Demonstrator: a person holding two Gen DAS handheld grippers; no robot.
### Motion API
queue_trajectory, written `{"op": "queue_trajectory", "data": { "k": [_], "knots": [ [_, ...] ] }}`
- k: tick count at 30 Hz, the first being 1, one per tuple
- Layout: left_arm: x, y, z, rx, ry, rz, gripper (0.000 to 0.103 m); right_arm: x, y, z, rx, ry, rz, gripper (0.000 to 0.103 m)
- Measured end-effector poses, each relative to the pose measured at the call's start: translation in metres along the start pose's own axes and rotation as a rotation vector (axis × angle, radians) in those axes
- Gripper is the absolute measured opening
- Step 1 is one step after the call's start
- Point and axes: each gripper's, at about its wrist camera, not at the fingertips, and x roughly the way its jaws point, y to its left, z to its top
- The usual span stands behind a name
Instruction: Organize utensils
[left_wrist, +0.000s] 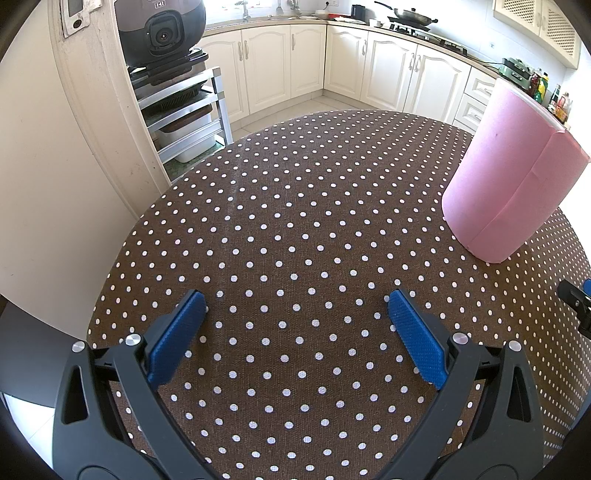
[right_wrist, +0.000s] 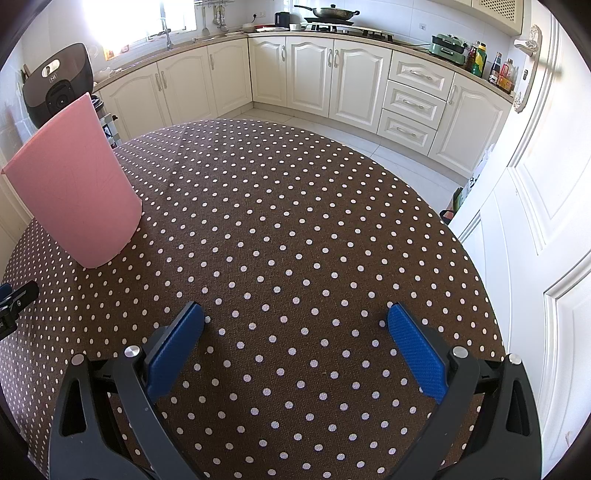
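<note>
A tall pink holder (left_wrist: 506, 177) stands upright on the brown polka-dot table (left_wrist: 288, 229), at the right of the left wrist view and at the left of the right wrist view (right_wrist: 77, 192). No utensils show on the cloth, and the holder's inside is hidden. My left gripper (left_wrist: 295, 306) hovers open over the table, well left of the holder, nothing between its blue pads. My right gripper (right_wrist: 295, 319) is open too, to the right of the holder, and holds nothing. Part of each gripper shows at the edge of the other's view.
A metal rack (left_wrist: 184, 110) with a black cooker on top stands off the table's far left edge. Cream kitchen cabinets (right_wrist: 332, 77) line the back wall. A white door (right_wrist: 535, 184) stands close to the table's right side.
</note>
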Motion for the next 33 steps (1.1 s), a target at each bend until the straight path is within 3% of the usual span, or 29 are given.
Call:
{"op": "queue_trajectory", "data": {
  "k": [33],
  "knots": [
    [0.0011,0.0001,0.0005,-0.008,0.001,-0.003,0.097,-0.0006,-0.0001,0.0007,0.0,0.0,0.0,0.097]
  ]
}}
